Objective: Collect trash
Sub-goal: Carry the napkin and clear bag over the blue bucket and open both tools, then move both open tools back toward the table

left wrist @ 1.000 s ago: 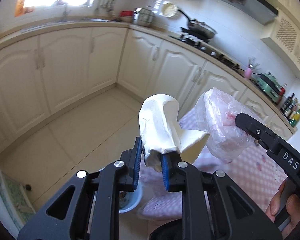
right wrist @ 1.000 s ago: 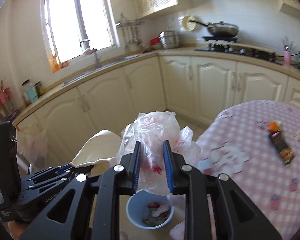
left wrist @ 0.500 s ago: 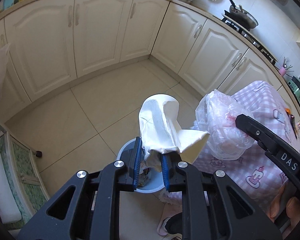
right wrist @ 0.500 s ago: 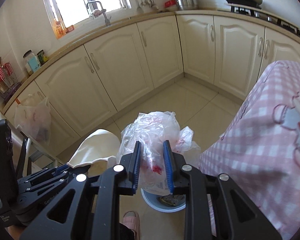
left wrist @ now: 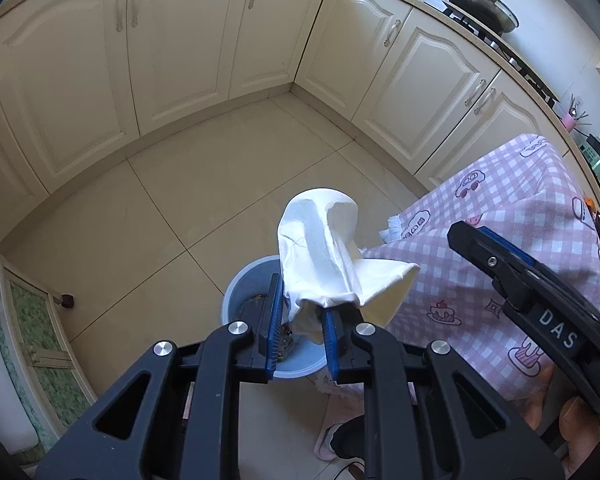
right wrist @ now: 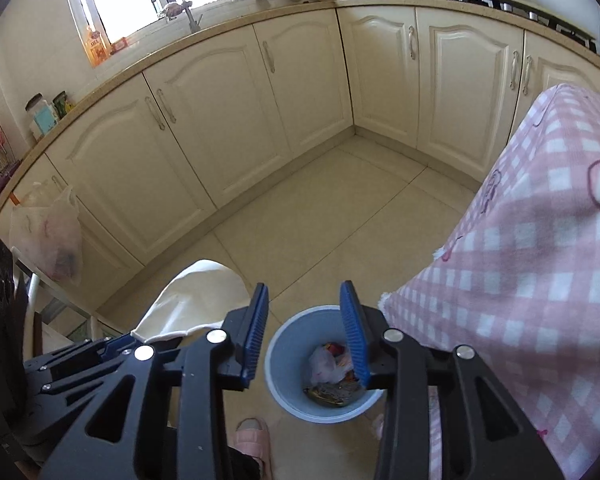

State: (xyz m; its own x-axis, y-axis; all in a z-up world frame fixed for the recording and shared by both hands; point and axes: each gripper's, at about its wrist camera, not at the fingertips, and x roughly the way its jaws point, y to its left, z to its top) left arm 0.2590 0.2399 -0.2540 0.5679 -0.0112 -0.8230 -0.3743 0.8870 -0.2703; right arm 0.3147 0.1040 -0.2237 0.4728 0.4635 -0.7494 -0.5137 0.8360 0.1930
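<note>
My left gripper (left wrist: 302, 312) is shut on a crumpled white paper bag (left wrist: 324, 256), held above the rim of a light blue trash bin (left wrist: 240, 284) on the floor. In the right wrist view my right gripper (right wrist: 305, 334) hangs over the same bin (right wrist: 278, 364), its jaws opening with nothing between them. The clear plastic bag (right wrist: 326, 364) lies inside the bin on other trash. The white bag (right wrist: 192, 304) and the left gripper's body show at the lower left of that view. The right gripper's finger (left wrist: 496, 252) crosses the right of the left wrist view.
A table under a pink checked cloth (right wrist: 540, 248) stands right beside the bin. Cream cabinets (right wrist: 228, 120) line the far walls. A plastic bag (right wrist: 48, 236) hangs at the left. A pink slipper (right wrist: 252, 436) stands close to the bin.
Both grippers came down toward the bin. The right gripper opened and the clear plastic bag dropped from it into the bin. The left gripper kept its hold on the white bag.
</note>
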